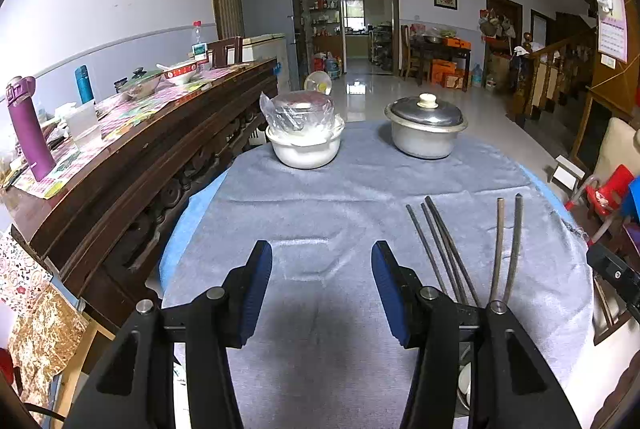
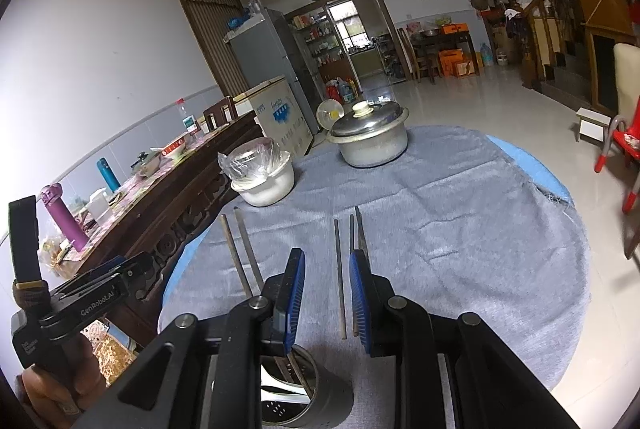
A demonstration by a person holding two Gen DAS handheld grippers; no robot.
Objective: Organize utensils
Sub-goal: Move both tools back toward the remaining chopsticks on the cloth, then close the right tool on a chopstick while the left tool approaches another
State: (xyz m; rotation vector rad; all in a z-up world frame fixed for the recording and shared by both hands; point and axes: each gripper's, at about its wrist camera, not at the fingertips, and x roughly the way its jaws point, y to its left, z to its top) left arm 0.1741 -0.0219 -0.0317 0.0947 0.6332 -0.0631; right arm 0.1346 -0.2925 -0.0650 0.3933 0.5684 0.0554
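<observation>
Five chopsticks lie on the grey cloth (image 1: 320,197) that covers the round desk (image 2: 536,165): three dark chopsticks (image 1: 440,249) fanned together, and to their right a lighter pair of chopsticks (image 1: 507,249), tips pointing to the far side. The left gripper (image 1: 322,293) hovers over bare cloth to the left of the dark ones, its blue-padded fingers (image 1: 256,293) spread wide and holding nothing. The right gripper (image 2: 327,299) is lower and narrower, open around a single dark chopstick (image 2: 340,277) that lies in the gap between the pads without being clamped; two more dark sticks run just beside its right finger. Under the right gripper, at the near edge, stands a metal utensil holder (image 2: 316,397) with sticks already inside. At the far side sit a white bowl (image 1: 305,145) covered with plastic film, on the left, and a lidded metal pot (image 1: 425,127), on the right.
</observation>
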